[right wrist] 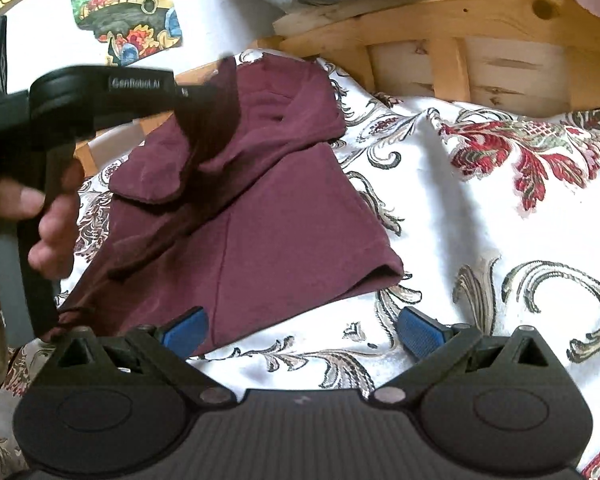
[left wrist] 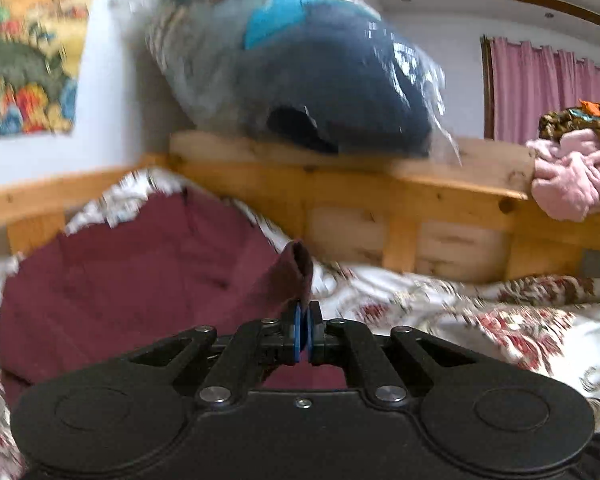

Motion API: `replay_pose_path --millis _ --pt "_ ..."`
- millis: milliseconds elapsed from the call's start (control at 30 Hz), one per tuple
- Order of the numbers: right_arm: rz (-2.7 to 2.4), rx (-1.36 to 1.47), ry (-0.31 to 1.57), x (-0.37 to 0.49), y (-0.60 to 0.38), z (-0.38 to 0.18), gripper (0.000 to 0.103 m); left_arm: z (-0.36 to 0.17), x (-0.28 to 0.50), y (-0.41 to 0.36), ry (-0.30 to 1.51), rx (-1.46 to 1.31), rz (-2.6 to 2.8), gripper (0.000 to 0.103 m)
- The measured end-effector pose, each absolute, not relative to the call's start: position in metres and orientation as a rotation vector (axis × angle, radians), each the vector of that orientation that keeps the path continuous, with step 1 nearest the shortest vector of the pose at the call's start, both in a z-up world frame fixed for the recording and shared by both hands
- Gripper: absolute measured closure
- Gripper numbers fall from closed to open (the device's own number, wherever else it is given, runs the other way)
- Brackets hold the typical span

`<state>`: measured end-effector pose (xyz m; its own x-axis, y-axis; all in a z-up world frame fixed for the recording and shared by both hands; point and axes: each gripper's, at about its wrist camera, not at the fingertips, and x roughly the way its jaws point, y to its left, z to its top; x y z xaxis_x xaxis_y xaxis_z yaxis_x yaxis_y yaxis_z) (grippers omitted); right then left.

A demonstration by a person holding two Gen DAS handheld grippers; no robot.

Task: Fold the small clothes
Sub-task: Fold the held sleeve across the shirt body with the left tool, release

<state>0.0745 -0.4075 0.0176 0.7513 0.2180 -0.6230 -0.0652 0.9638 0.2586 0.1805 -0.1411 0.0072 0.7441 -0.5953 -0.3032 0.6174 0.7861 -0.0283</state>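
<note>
Folding was partway through at this moment, as far as you could judge from both views. You had the left gripper (left wrist: 303, 334) clamped on a raised corner of the maroon garment (left wrist: 132, 280), its blue pads (left wrist: 298, 332) pressed together with the fabric standing up between them. The garment itself lay on the floral bedspread (right wrist: 480, 208), near the wooden bed frame (right wrist: 440, 28), with one flap already turned over onto its body and the lifted corner held above it. You had the right gripper (right wrist: 302, 330) spread wide, holding nothing, its left pad (right wrist: 186, 326) just over the garment's near hem and its right pad over bare bedspread. What remained, by my reading, was to lay the held corner down, fold the body again into a compact shape and flatten it; no finished fold showed in either view. A pink cloth pile (left wrist: 576, 184) sat on the frame, and whether it awaited folding could not be told. Only one marking was legible: "GenRobot.AI" printed on the left gripper's housing (right wrist: 136, 83) in the right wrist view. Other lettering at that view's left edge was too cropped to read.
</note>
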Motion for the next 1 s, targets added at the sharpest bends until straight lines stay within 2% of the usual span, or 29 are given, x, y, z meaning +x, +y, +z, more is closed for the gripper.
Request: replay_pose_path --millis 33,67,100,133,200,300,433,500,633,767,867,1000 --pt "0.154 0.228 0.707 0.074 -0.407 0.018 0.000 0.004 0.181 -0.140 0.336 0.069 -0.684 0.095" --pt "0.153 0.227 0.707 0.075 -0.407 0.018 0.000 0.002 0.182 -0.138 0.362 0.063 -0.699 0.088" --pt "0.154 0.225 0.708 0.074 -0.406 0.018 0.000 0.001 0.182 -0.136 0.383 0.059 -0.711 0.078" --pt "0.155 0.221 0.709 0.074 -0.406 0.018 0.000 -0.001 0.183 -0.134 0.405 0.059 -0.723 0.073" --pt "0.157 0.211 0.710 0.072 -0.403 0.018 0.000 -0.001 0.181 -0.130 0.427 0.062 -0.740 0.053" --pt "0.159 0.190 0.707 0.070 -0.398 0.018 0.000 0.007 0.172 -0.120 0.432 0.087 -0.747 0.033" --pt "0.165 0.157 0.697 0.071 -0.392 0.020 0.000 0.019 0.165 -0.098 0.435 0.147 -0.692 0.019" --pt "0.167 0.121 0.679 0.074 -0.391 0.023 0.000 0.025 0.160 -0.082 0.450 0.171 -0.640 0.007" --pt "0.145 0.013 0.645 0.088 -0.389 0.032 0.000 0.031 0.143 -0.048 0.487 0.181 -0.595 0.001" --pt "0.130 0.025 0.646 0.121 -0.403 0.045 0.000 0.026 0.124 -0.019 0.500 0.219 -0.512 0.001" --pt "0.191 0.102 0.667 0.155 -0.420 0.054 0.000 0.008 0.123 0.000 0.540 0.190 -0.343 0.001" --pt "0.141 -0.003 0.659 0.210 -0.418 0.065 0.000 -0.025 0.128 0.018 0.622 0.087 -0.296 0.001"
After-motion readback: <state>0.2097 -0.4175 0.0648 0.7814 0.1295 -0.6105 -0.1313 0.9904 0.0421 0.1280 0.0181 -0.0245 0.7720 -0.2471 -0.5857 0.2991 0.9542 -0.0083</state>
